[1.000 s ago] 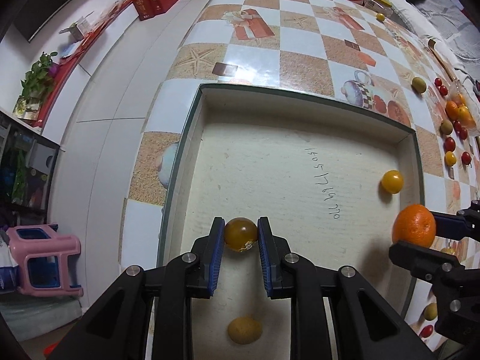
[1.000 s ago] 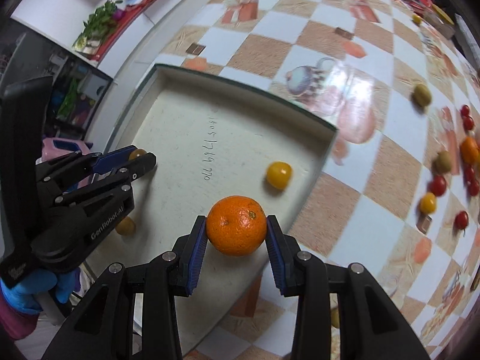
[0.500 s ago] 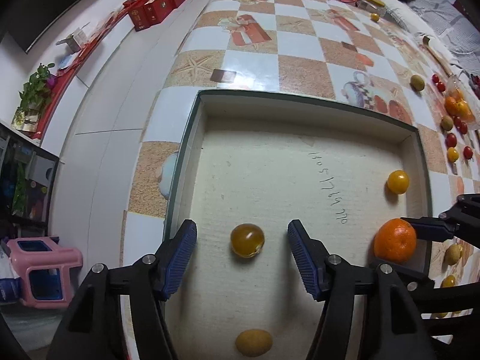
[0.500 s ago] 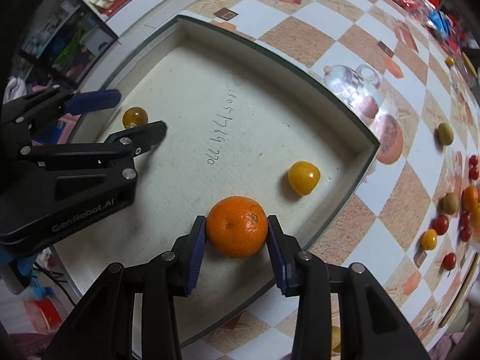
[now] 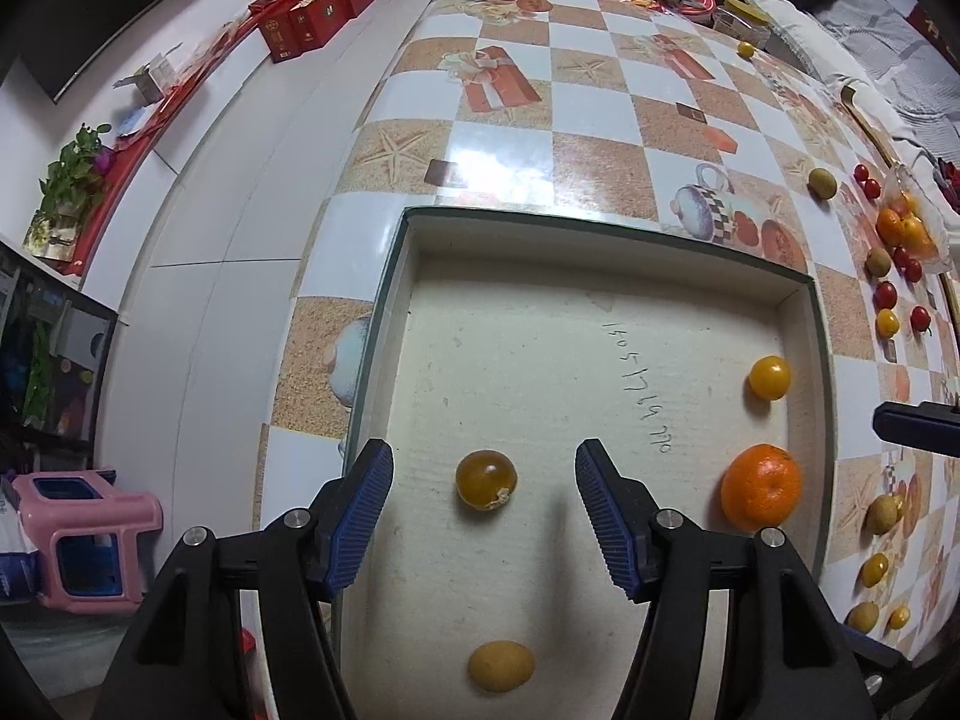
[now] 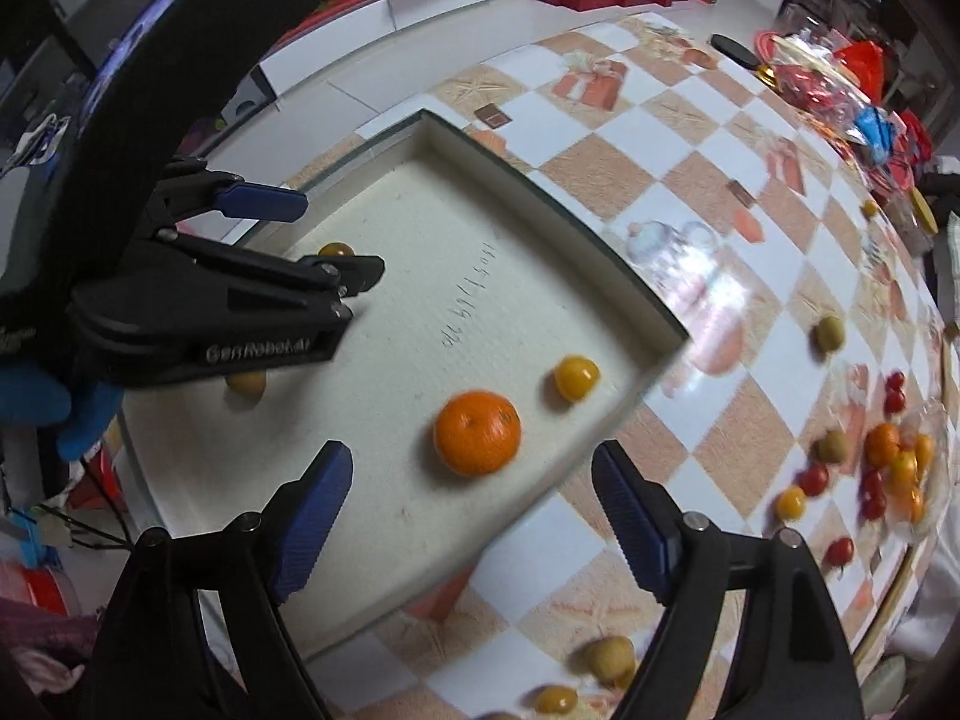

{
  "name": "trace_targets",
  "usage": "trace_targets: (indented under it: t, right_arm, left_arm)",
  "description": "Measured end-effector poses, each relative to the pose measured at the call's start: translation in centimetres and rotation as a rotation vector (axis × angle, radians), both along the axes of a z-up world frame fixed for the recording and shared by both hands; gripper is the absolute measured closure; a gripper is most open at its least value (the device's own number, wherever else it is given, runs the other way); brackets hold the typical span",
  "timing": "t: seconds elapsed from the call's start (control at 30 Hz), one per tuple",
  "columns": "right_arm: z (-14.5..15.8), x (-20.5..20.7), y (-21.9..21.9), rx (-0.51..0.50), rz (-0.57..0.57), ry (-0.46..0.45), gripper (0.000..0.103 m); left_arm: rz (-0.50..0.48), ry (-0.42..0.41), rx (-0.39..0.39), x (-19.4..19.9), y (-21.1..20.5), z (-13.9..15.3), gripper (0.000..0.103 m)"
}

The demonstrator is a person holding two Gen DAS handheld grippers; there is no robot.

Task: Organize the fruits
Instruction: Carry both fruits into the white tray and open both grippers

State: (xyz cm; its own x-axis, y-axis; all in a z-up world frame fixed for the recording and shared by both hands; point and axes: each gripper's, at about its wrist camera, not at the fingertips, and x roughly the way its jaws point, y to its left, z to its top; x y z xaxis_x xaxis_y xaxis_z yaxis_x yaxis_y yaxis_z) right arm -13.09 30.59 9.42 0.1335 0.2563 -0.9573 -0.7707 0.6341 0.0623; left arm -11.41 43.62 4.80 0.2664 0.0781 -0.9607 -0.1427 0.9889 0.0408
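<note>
A shallow cream tray (image 5: pixel 540 360) lies on the checkered table. In it are a dark amber tomato (image 5: pixel 486 479), a tan longan (image 5: pixel 501 666), a yellow tomato (image 5: pixel 768 377) and an orange mandarin (image 5: pixel 761 486). My left gripper (image 5: pixel 483 519) is open, its jaws wide on either side of the amber tomato. My right gripper (image 6: pixel 474 516) is open just behind the mandarin (image 6: pixel 477 432), above the tray's near edge (image 6: pixel 420 564). The left gripper also shows in the right wrist view (image 6: pixel 312 240).
Loose red and yellow tomatoes, longans and mandarins (image 5: pixel 900 228) are scattered on the table right of the tray. More fruit (image 6: pixel 606 657) lies near the right gripper. Red boxes (image 5: pixel 312 12) line the far wall. A pink stool (image 5: pixel 84 540) stands on the floor at left.
Both grippers opened. The left let go of the amber tomato and the right let go of the mandarin; both fruits now rest in the tray. Both grippers pulled back.
</note>
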Motion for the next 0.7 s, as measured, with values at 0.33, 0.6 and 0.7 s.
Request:
trace_targets:
  t: [0.33,0.6,0.7]
  right_arm:
    - [-0.1,1.8,-9.9,-0.011,-0.326,0.111,0.017]
    - [-1.9,3.9,-18.9,-0.014,-0.617,0.189,0.017]
    - [-2.3,4.8,-21.8,-0.003,-0.705,0.207,0.017]
  left_arm:
    - [-0.109,-0.008,-0.016,0.0,-6.1,2.6,0.038]
    - [-0.256,-0.012,-0.053,1.4,-13.6,4.5,0.038]
    - [-0.286,-0.005,-0.058,2.2,-16.1,4.6,0.038]
